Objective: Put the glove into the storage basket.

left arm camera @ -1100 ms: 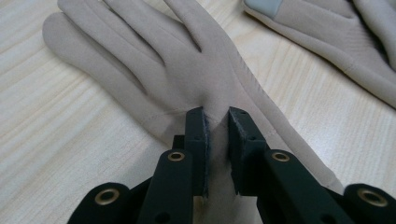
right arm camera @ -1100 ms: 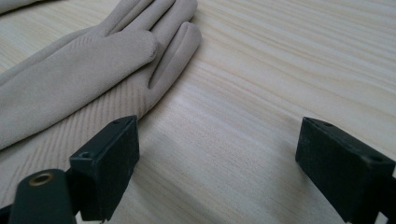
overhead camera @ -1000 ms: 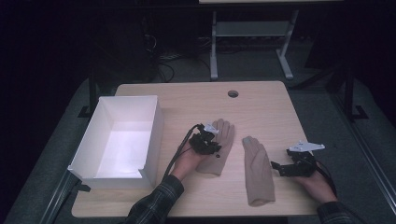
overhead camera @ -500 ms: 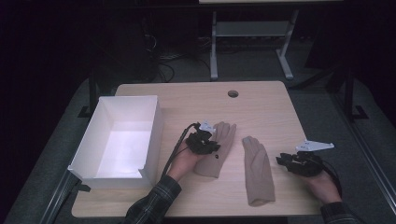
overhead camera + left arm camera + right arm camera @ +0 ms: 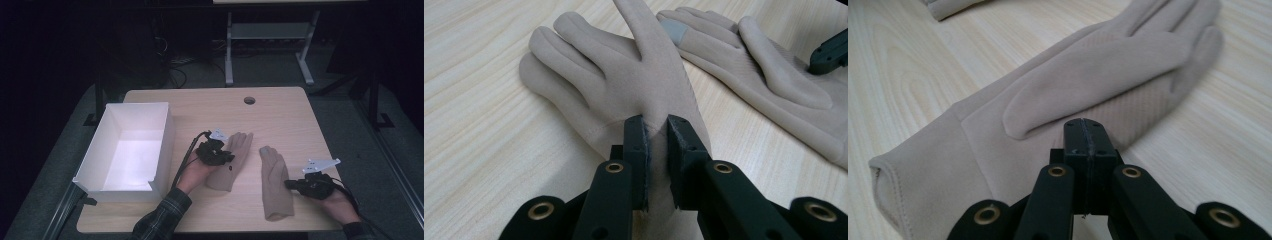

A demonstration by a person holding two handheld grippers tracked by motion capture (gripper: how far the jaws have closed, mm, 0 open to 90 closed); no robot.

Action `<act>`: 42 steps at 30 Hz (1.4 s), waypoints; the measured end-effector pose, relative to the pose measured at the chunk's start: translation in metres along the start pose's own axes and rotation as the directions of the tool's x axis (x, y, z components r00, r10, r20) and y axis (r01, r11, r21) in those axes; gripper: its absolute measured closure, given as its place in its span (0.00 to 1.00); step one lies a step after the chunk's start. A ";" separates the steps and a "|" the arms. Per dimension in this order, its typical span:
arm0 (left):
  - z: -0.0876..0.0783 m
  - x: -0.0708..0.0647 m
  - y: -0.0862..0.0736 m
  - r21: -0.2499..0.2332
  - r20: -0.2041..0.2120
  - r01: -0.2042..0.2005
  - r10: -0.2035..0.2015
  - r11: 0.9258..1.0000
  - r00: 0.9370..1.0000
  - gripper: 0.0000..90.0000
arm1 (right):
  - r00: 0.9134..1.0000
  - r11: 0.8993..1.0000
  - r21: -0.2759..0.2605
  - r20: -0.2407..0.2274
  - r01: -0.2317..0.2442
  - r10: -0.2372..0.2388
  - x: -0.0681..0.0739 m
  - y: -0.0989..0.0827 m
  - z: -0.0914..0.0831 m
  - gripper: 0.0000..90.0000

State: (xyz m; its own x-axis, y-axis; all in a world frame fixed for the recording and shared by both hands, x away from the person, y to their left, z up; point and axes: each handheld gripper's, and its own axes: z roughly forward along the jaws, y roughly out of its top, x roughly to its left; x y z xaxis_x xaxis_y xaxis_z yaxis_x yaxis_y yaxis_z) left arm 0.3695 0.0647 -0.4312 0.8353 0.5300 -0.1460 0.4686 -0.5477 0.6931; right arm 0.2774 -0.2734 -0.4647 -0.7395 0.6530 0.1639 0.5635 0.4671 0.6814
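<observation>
From the high view I see 2 beige gloves lying on the wooden table [image 5: 280,112], side by side with a strip of bare wood between them. My left gripper [image 5: 220,155] sits over the left glove [image 5: 235,162], and my right gripper [image 5: 292,184] is at the outer edge of the right glove [image 5: 275,182]. A white box [image 5: 127,150] stands open at the table's left side, near the left glove but apart from it.

In the left gripper view, the left gripper [image 5: 656,135] has its jaws pinched on a raised fold of the left glove [image 5: 624,70] near the cuff, with a narrow gap between the pads filled by fabric. The right glove [image 5: 764,85] lies beyond, its fingertip showing a grey patch.

In the right gripper view, the right gripper [image 5: 1087,137] has just been closing; its jaws now stand pressed flat together at the edge of the right glove [image 5: 1088,85]. I cannot tell whether any cloth is caught between them.
</observation>
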 end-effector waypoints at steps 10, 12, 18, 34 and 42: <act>-0.002 -0.002 0.000 0.005 -0.003 -0.002 0.002 1.000 1.000 0.88 | 0.999 1.000 0.002 -0.033 0.012 -0.012 0.005 0.005 0.008 1.00; -0.002 -0.002 0.000 0.008 -0.004 -0.002 0.002 1.000 1.000 0.88 | 0.999 1.000 0.001 -0.043 0.015 -0.015 0.008 0.008 0.012 1.00; -0.002 -0.002 -0.001 0.001 -0.002 0.006 -0.006 1.000 1.000 0.88 | 0.997 0.999 0.005 -0.068 0.042 -0.041 0.017 0.017 0.024 1.00; -0.007 0.002 -0.001 0.008 -0.006 0.004 -0.004 1.000 1.000 0.88 | 1.000 0.997 -0.076 -0.019 0.018 -0.020 0.011 0.023 0.019 0.71; -0.013 0.001 0.003 -0.013 -0.001 -0.001 0.001 1.000 1.000 0.88 | 0.974 0.986 -0.133 0.188 -0.106 0.130 -0.029 0.004 0.006 0.28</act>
State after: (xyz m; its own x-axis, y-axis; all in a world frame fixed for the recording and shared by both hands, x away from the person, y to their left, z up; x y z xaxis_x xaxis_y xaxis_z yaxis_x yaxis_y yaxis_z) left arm 0.3675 0.0720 -0.4201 0.8353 0.5305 -0.1444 0.4642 -0.5395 0.7025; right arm 0.3029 -0.2868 -0.4710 -0.5775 0.8085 0.1136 0.5846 0.3124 0.7488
